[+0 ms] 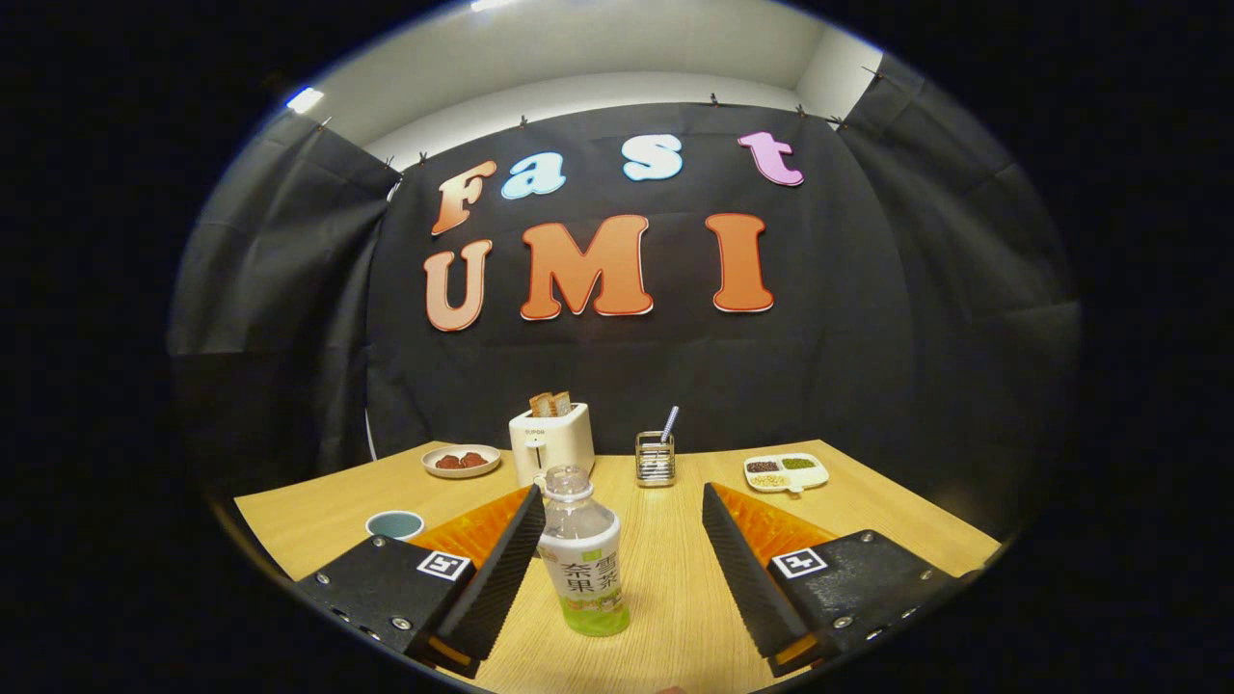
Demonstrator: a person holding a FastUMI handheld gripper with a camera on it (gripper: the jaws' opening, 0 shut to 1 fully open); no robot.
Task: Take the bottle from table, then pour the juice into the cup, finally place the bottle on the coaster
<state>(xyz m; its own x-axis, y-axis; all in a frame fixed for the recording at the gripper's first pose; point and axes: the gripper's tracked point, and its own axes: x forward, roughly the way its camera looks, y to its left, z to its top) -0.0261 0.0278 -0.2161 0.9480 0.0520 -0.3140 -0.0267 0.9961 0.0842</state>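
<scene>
Gripper view: the bottle (581, 554) stands upright on the wooden table (675, 617), between the two fingers and much closer to the left one, which it nearly touches or touches; a wide gap separates it from the right finger. The gripper (617, 501) is spread wide and grips nothing. A cup (394, 524) sits left of the left finger. Beyond the fingertips stand a toaster (551, 441), a plate (461, 461), a wire holder (655, 458) and a divided dish (786, 471).

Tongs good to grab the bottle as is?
Likely yes: the bottle stands upright between the open tongs, close against one finger, wide gap to the other. Nothing blocks it.
</scene>
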